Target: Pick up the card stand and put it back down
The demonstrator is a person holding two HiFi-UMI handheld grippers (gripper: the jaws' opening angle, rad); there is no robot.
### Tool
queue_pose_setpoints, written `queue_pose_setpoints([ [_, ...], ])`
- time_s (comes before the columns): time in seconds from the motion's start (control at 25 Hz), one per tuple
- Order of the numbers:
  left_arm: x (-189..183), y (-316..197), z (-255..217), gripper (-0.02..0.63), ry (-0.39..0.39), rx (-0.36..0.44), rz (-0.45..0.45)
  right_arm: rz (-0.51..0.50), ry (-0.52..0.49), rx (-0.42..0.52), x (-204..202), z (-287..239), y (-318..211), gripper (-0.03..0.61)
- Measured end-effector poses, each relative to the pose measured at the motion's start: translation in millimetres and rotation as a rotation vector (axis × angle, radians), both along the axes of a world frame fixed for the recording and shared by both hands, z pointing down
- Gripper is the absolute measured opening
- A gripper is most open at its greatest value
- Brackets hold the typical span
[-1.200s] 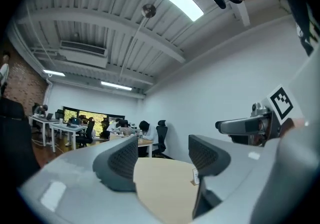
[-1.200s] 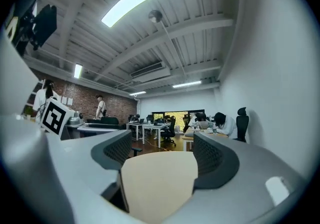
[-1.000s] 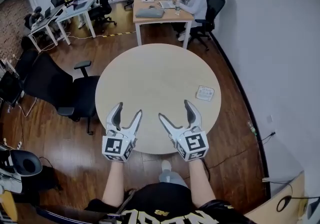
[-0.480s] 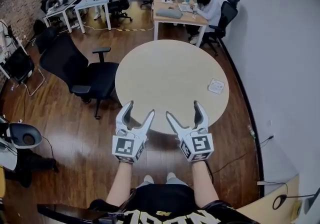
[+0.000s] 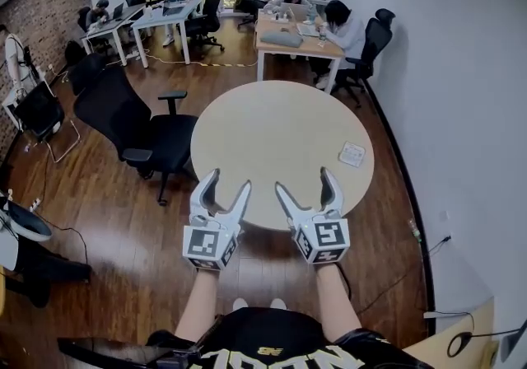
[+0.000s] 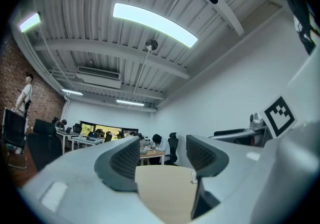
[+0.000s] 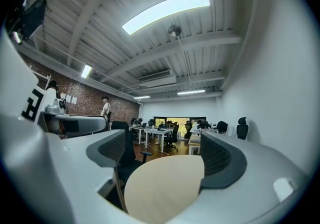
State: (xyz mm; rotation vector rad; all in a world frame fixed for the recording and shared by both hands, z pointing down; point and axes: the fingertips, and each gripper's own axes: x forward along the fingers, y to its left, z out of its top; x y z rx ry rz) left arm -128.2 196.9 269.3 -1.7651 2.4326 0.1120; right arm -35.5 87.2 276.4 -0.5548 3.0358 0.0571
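card stand (image 5: 352,154) too small to make out, ahead-right of my wide-open right gripper (image 5: 305,182); my left gripper (image 5: 229,180) closing, empty.

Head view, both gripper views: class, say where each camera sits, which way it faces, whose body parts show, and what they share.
Head view: on the head, steeply down at round table and card stand; forearms, left tongs, right tongs show.
Left gripper view: on left tongs, level across the table; own jaws closing, nothing between.
Right gripper view: on right tongs, across the table; own jaws open, empty.
Shared: the table.
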Motion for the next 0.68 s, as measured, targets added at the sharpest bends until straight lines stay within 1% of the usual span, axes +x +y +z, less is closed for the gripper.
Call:
queue_pose_setpoints([
  [0.16, 4.3, -9.2, -4.9, 0.293, -0.021, -0.044, -0.029, -0.013, -0.011, 0.008, 5.8, -3.7, -2.2, 0.465],
  [0.24, 4.2, -12.4, -4.6, 0.293, -0.014, -0.043, -0.036, -0.008, -0.011, 0.028, 9.1, -8.3, -5.9, 0.465],
  [0.32, 8.3, -16.5, -5.2, 0.293, -0.015, -0.035, -0.023, 0.007, -0.012, 0.036, 16.9, -11.9, -10.5, 0.465],
  [0.44, 17.1, -20.0, -4.3, 0.293, -0.009, -0.043, -0.006, 0.032, -0.011, 0.028, 29.9, -11.0, -15.2, 0.465],
  [0.68, 22.2, -32.1, 4.3, 0.293, 0.0, -0.054, 0.01, 0.045, -0.014, 0.027, 37.8, -9.9, -24.9, 0.465],
])
